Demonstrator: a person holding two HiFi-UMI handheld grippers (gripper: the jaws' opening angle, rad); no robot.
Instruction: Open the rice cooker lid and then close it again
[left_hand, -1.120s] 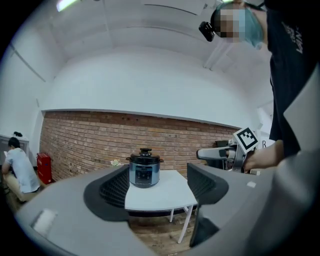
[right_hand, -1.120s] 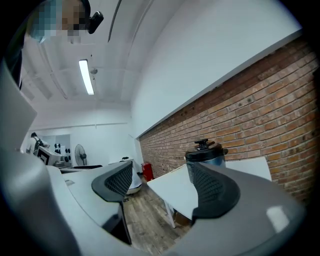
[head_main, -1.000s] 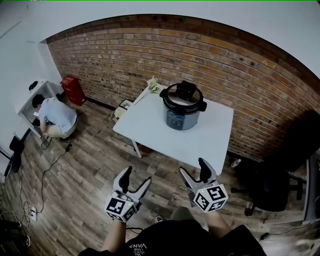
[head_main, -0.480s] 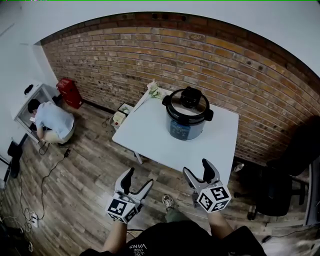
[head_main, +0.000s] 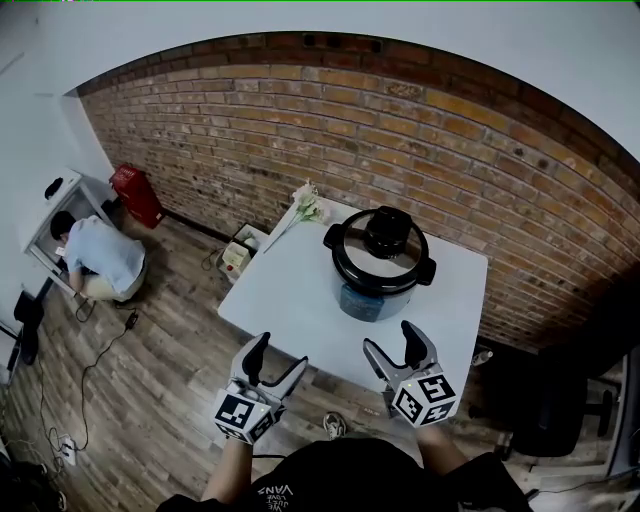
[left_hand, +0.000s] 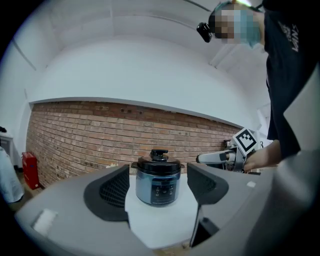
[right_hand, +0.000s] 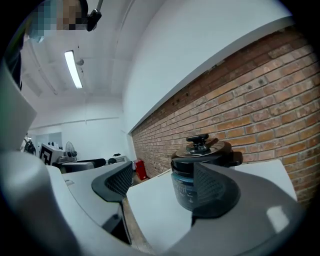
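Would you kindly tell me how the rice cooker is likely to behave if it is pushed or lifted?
The rice cooker looks squat and wide-based, so it would probably slide on the smooth white table rather than tip. Its bulk suggests real weight for lifting. The lid knob seems rigid, a firm place to grip.

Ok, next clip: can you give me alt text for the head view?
A rice cooker with its lid shut stands on a white table by a brick wall. Nearer the camera, the left tool and right tool are held open and empty, not touching it. A person crouches on the floor at far left.
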